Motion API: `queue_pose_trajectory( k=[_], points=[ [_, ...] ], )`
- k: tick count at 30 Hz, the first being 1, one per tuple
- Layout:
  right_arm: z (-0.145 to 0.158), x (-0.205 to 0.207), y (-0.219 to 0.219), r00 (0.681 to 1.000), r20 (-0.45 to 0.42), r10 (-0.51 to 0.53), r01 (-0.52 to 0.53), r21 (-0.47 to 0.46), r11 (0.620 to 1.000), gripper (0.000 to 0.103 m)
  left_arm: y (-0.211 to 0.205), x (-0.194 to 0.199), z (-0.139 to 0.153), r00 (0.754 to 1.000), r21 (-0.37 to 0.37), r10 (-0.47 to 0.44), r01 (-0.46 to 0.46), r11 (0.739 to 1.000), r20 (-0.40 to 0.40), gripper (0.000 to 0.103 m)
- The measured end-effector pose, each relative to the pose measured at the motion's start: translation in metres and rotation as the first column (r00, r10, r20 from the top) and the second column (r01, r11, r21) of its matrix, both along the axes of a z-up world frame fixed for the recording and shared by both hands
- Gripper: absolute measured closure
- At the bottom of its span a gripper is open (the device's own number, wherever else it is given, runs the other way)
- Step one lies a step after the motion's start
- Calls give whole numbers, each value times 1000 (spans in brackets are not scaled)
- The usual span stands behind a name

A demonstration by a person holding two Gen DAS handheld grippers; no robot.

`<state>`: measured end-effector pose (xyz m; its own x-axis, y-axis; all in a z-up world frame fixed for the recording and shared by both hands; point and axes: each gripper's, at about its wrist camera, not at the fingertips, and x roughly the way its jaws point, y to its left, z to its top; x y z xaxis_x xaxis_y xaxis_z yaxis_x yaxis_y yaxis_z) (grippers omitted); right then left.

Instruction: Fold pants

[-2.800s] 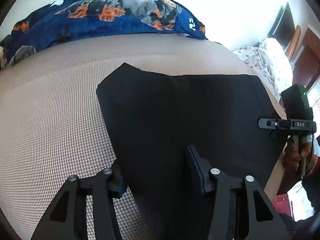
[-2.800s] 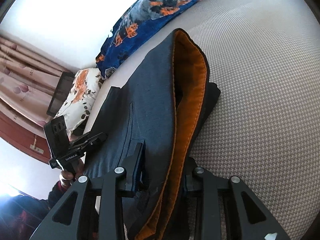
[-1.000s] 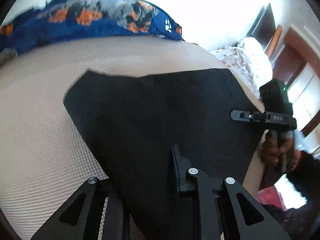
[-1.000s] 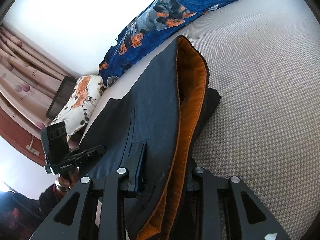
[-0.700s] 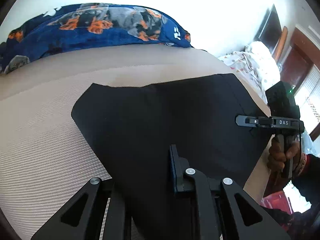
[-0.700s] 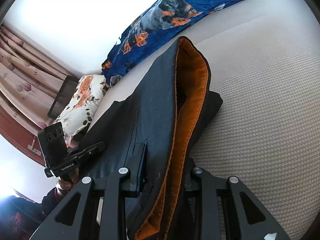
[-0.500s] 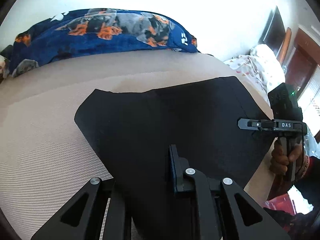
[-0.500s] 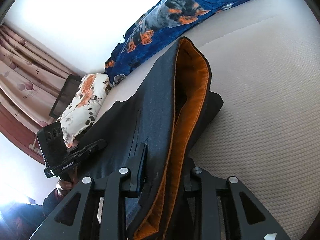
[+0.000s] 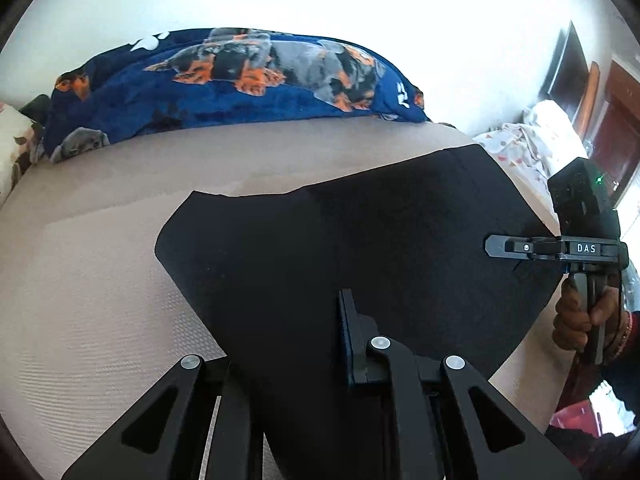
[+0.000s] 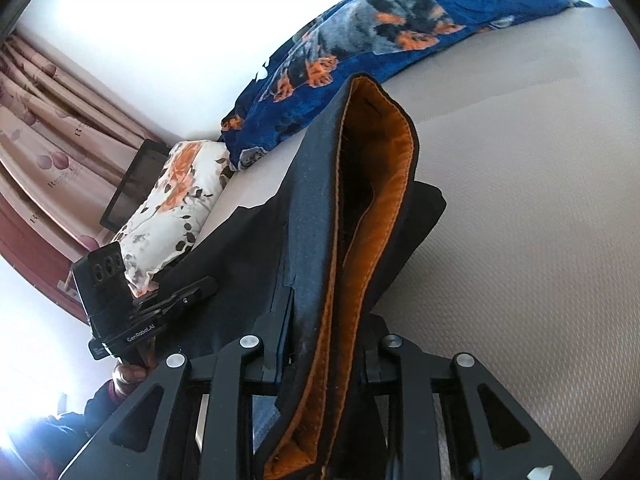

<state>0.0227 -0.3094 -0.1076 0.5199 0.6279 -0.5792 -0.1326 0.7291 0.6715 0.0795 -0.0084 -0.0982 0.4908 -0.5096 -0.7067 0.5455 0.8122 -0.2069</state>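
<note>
Black pants lie spread on a beige bed. At the bottom of the left wrist view my left gripper is shut on the near edge of the cloth, which drapes over and hides its left finger. The right wrist view shows my right gripper shut on the waistband, whose orange lining stands up and gapes open. Each gripper also shows in the other's view, held by a hand: the right gripper at the cloth's right edge, the left gripper at its left edge.
A blue blanket printed with dogs lies along the far side of the bed against a white wall. A flowered pillow sits at one bed corner, with pink curtains behind. White spotted bedding and dark wooden furniture stand at the other end.
Both grippers have moved across the bed and slightly up with the pants still held. The blue blanket now sits lower and nearer in both views. Neither grip has changed.
</note>
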Motion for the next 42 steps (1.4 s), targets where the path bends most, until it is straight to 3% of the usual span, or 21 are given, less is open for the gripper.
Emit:
queue_pose_trajectory(
  k=[16,42],
  points=[
    [13,65,29,998,37,44,-44,0,999,80,25,58,14,997,26,65,-66,997,51,88],
    [4,193,62,995,79,66,-69,28,997,81,53,176,13,981,78,158,-167,983,114,88]
  ],
)
